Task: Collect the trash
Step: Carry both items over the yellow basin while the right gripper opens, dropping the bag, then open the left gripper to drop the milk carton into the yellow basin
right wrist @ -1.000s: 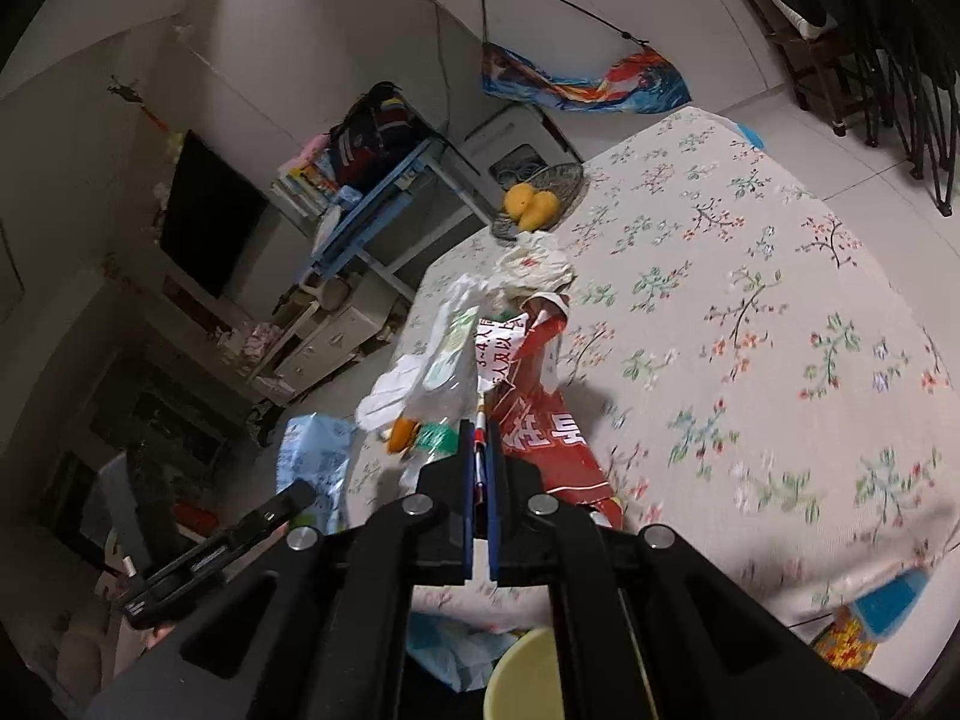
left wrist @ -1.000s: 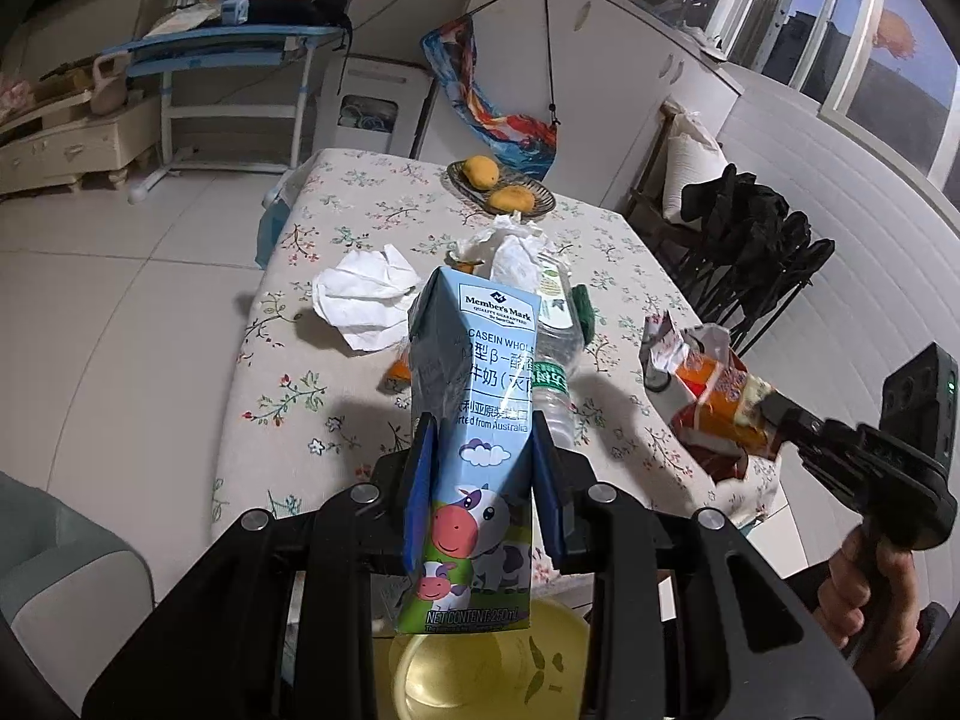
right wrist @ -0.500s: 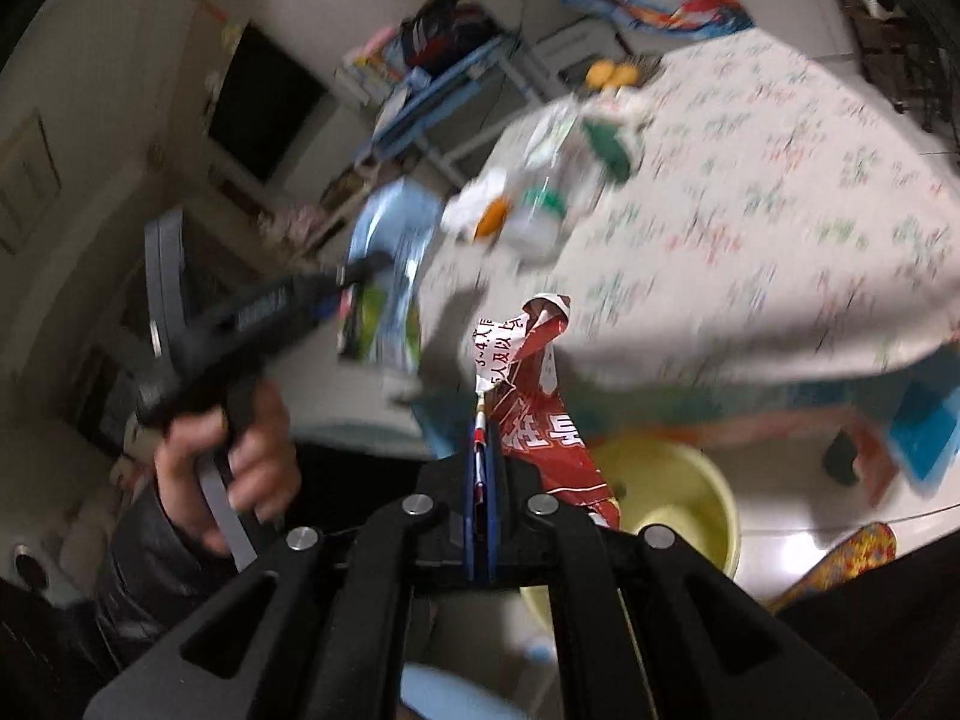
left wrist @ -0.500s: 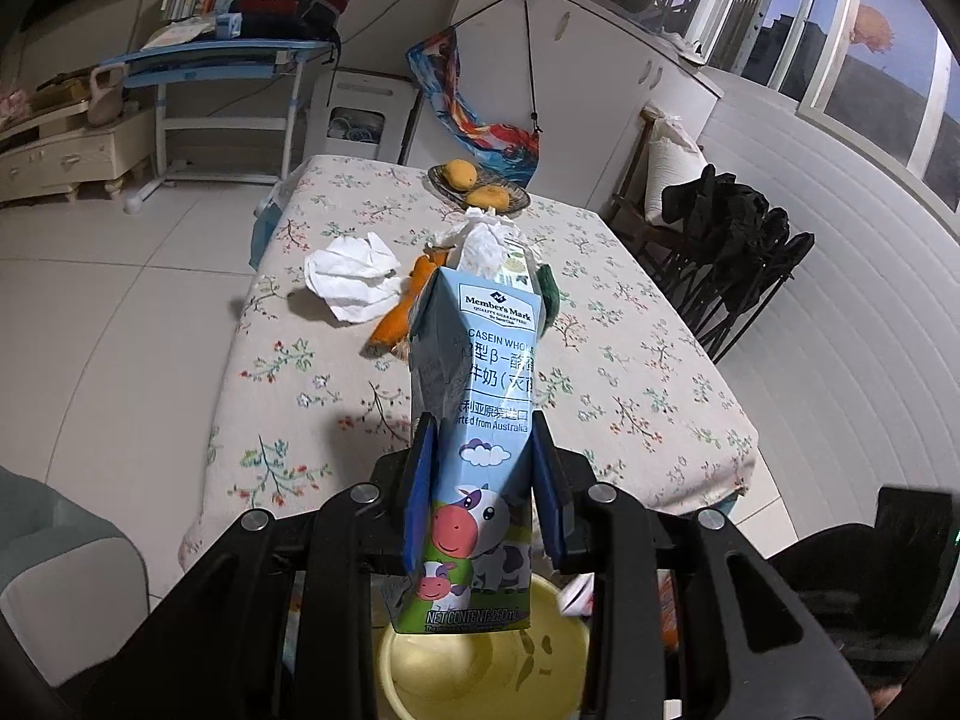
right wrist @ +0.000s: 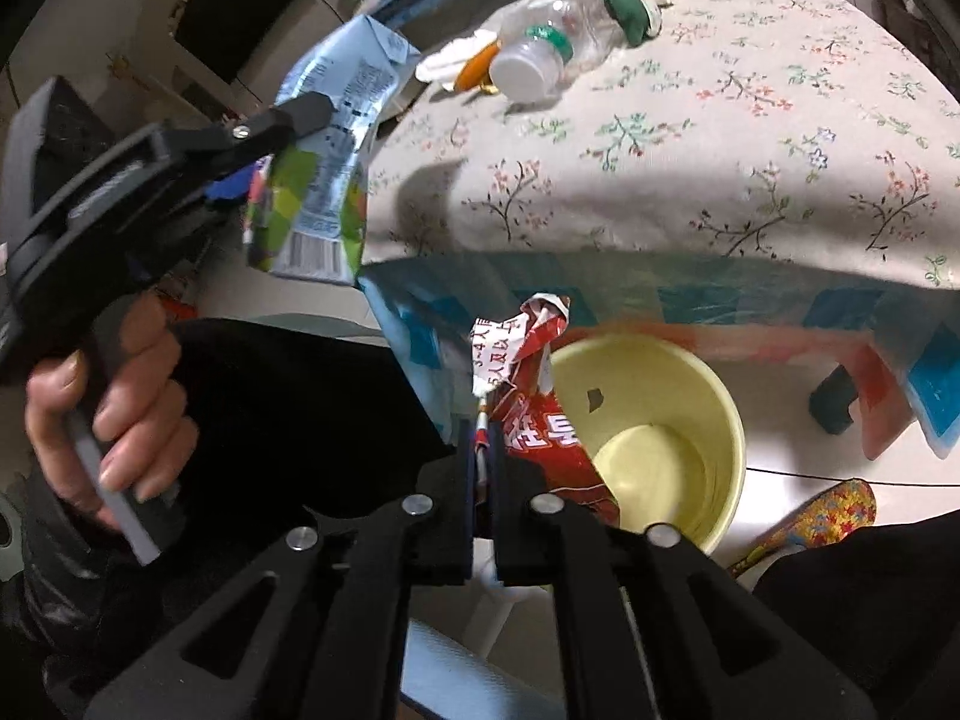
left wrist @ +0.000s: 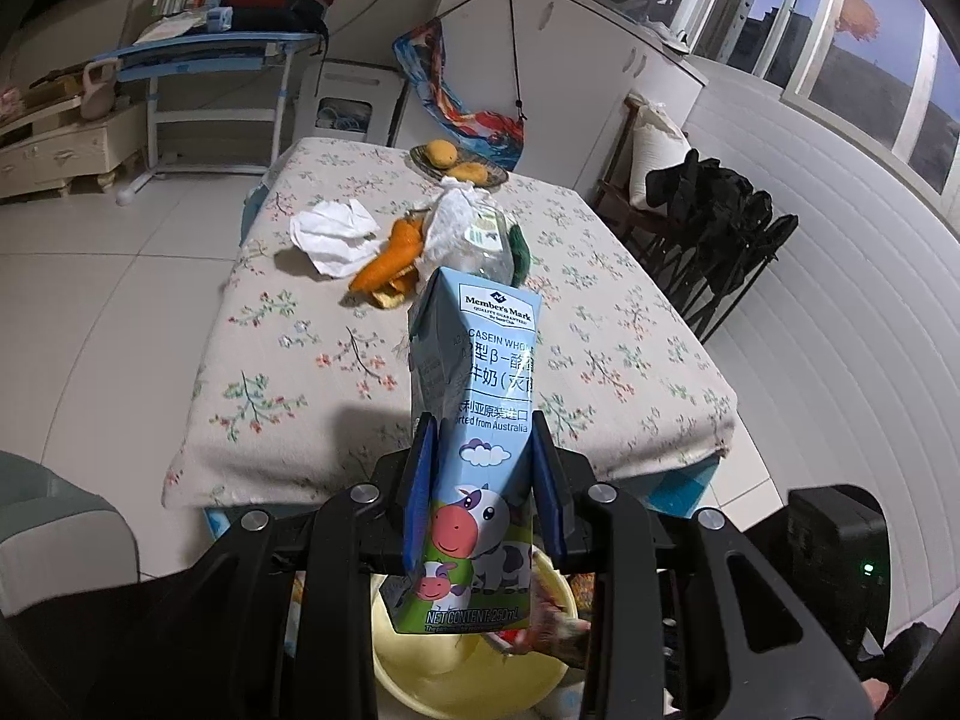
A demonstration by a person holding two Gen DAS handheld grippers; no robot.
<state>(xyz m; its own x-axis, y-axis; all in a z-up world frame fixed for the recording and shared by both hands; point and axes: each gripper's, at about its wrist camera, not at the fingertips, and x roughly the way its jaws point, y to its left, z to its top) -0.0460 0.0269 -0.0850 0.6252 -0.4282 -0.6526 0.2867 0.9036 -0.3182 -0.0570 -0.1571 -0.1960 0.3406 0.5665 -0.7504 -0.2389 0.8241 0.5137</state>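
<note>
Since a second ago you have drawn both hands back off the table, and the red snack wrapper (right wrist: pixel 543 420) that hung over the tablecloth now hangs over the yellow bin (right wrist: pixel 717 396) on the floor. Your right gripper (right wrist: pixel 482 450) is just beginning to part its jaws, yet the pads still pinch the wrapper's crumpled edge. The bin stands just near of the table's (left wrist: pixel 630 324) near edge, below it. Your left gripper (left wrist: pixel 480 480) is clenched on the milk carton (left wrist: pixel 477 408), upright between the blue pads, its lower end above the bin's left rim. Your left hand (right wrist: pixel 114 414) grips the handle at the left of the right wrist view. Farther out on the table lie a plastic bottle (right wrist: pixel 552 42), orange peel (left wrist: pixel 387 258) and a crumpled tissue (left wrist: pixel 333 231), close together. At the far end sits a dish of fruit (left wrist: pixel 459 165).
</note>
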